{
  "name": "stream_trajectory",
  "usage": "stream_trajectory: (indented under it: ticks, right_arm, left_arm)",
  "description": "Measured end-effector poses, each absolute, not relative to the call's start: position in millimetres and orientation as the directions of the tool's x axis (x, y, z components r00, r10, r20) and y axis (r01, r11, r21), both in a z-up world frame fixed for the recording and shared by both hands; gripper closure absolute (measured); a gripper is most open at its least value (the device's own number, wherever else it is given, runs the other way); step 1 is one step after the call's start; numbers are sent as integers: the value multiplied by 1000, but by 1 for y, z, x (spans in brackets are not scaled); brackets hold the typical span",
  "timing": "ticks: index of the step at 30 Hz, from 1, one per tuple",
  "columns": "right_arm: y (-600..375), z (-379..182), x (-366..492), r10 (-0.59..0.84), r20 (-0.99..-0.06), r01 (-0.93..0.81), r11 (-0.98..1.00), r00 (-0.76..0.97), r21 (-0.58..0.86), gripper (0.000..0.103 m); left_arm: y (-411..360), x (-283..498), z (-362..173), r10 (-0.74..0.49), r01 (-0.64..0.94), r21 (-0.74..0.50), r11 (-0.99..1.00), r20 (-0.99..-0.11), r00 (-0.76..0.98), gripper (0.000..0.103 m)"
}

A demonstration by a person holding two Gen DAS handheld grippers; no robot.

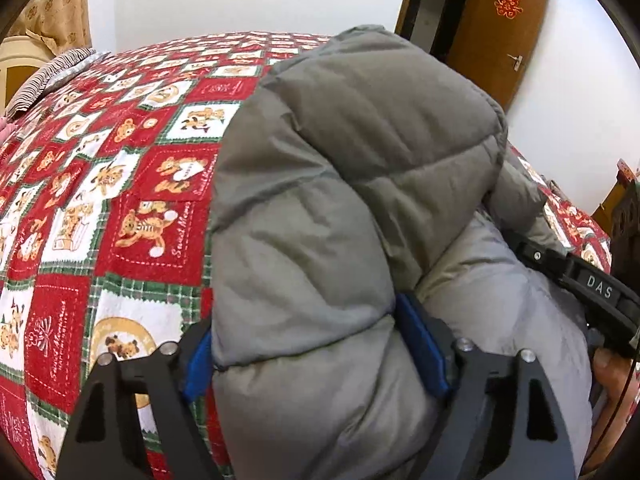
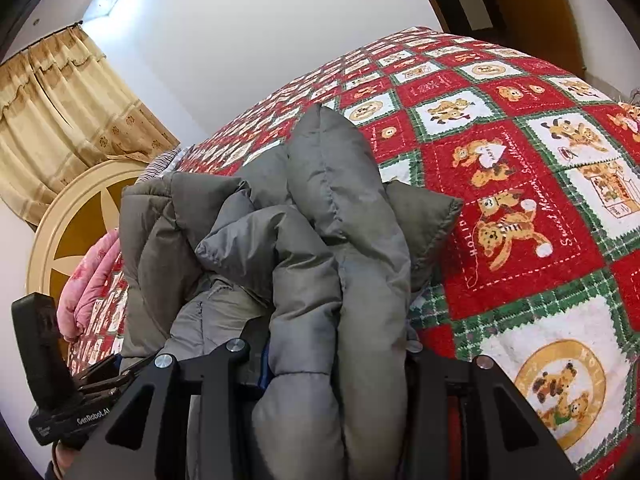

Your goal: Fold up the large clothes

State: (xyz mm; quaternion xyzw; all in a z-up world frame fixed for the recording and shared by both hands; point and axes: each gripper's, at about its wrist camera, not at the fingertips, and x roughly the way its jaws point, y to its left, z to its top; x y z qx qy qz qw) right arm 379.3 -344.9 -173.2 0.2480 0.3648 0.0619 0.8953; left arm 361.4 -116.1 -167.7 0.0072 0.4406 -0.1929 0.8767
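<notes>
Clamping down at the bottom of the left wrist view, the left gripper (image 1: 316,352) has its blue pads (image 1: 420,340) pressed into either side of a thick fold of the grey puffy jacket (image 1: 352,184), jaws set wide around the padding. Over in the right wrist view, the right gripper (image 2: 332,364) has a narrower bunch of the same jacket (image 2: 320,240) squeezed between its black fingers, gripping it at the bottom centre. At the right edge of the left view, the other gripper (image 1: 580,280) pokes in against the jacket, a bit of hand (image 1: 612,376) below it. The jacket rises up from both grips in quilted rolls, heaped through the middle of each frame and lying on the bed. Beyond it spreads the red, white and green teddy-bear bedspread (image 1: 120,184), filling the left of the left view and the right of the right view. Further back, a pink quilt (image 2: 90,292) sits at the left by the cream headboard (image 2: 68,236), tan curtains (image 2: 60,120) hang upper left, and a brown door (image 1: 496,24) stands upper right.
</notes>
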Motion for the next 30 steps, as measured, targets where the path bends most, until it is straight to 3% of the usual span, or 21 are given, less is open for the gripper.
stream_trajectory:
  ticks: [10,13,18,30]
  right_arm:
    - [-343,-173,378,265,-633,78,884,728,460,64]
    - [-342,-173,377,265,-632,77,884,728,460,64]
    - [-340,-167,370,269,-607,59,884,748,465,72]
    - [-285,-130,354,339,-566,-44,882,752,470,83]
  left_arm:
    - [-126,353,-164,-334,394,-113,912,-761,556,40]
    - [-130,346,-160,-326,414,-75,907,-747,580,50]
    - [-131,335,-148,-310,433,-17,901,-723,617,77]
    - [-69,299,-101,-243,363,46,931,-664,707,84]
